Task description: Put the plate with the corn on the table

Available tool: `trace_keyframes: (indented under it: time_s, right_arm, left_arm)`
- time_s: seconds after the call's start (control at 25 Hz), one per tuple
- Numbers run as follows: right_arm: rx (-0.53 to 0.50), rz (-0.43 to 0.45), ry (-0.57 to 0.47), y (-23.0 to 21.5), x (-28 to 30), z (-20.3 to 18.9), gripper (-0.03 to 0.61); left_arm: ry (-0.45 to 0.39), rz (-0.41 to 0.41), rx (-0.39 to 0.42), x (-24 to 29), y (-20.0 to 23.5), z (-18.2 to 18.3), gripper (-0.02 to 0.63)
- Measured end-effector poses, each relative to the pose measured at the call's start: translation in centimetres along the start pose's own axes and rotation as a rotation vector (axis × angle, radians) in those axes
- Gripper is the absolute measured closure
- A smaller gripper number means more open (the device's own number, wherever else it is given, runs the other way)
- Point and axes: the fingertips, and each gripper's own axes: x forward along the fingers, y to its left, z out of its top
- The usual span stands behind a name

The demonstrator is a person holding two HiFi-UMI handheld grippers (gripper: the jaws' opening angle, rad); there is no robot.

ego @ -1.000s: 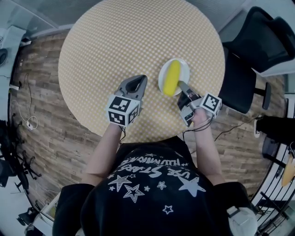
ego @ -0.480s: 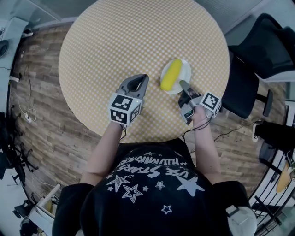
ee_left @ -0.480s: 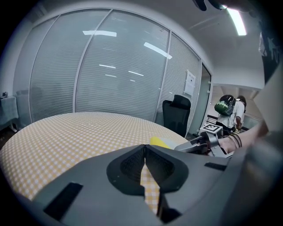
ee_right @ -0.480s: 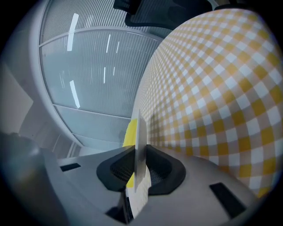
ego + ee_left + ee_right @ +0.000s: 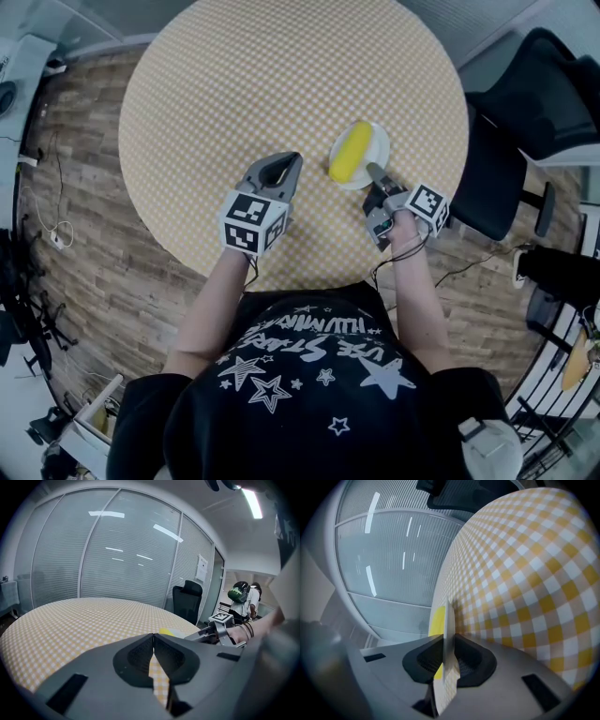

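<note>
Our right tool point(image 5: 372, 172) pinches the near rim of the white plate point(image 5: 380, 141), its jaws pressed on the thin edge. Our left tool point(image 5: 278, 170) is pressed together on nothing, well to the left over the checked bench point(image 5: 234, 84). The plate is at the bench's right side with the corn point(image 5: 349, 153) lying across it; we cannot tell whether it rests fully. We judge the plate stiff, light and slick at the rim, and the corn free to roll, so the rim hold calls for keeping it level.
</note>
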Motion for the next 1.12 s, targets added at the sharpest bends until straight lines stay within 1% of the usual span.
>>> trace_keyframes:
  time_s: [0.16,0.32,0.44,0.6,0.84,0.92,1.04,1.12]
  right_arm:
    - [-0.038,-0.037,-0.002,-0.1,0.0,0.0,0.517]
    - [-0.026,-0.064,-0.022,-0.1,-0.3,0.1,0.517]
    - [-0.05,-0.094,-0.036,0.1,-0.3,0.2,0.517]
    - [-0.13,-0.133,-0.047,0.5,0.1,0.4,0.516]
    - [-0.244,-0.218,-0.041,0.6,0.2,0.5,0.508]
    - [-0.299,-0.25,-0.038,0.4,0.1,0.4,0.491]
    - [-0.39,-0.298,-0.028,0.3,0.0,0.0,0.489]
    - [-0.423,-0.33,-0.036,0.1,-0.1,-0.1,0.489]
  left_arm:
    - [0.0,-0.001,0.004,-0.2,-0.1,-0.2,0.605]
    - [-0.007,-0.005,0.013,-0.8,-0.4,0.0,0.606]
    - [-0.009,-0.012,0.016,-1.3,-0.5,-0.1,0.606]
    - [-0.006,-0.02,0.022,-1.7,-0.7,-0.6,0.606]
    - [-0.005,-0.034,0.035,-2.3,-1.1,-0.6,0.606]
    - [-0.002,-0.035,0.04,-2.6,-1.1,-0.6,0.606]
    - [0.004,-0.04,0.048,-3.2,-0.9,-0.6,0.604]
    - [0.006,-0.043,0.052,-3.6,-0.8,-0.7,0.606]
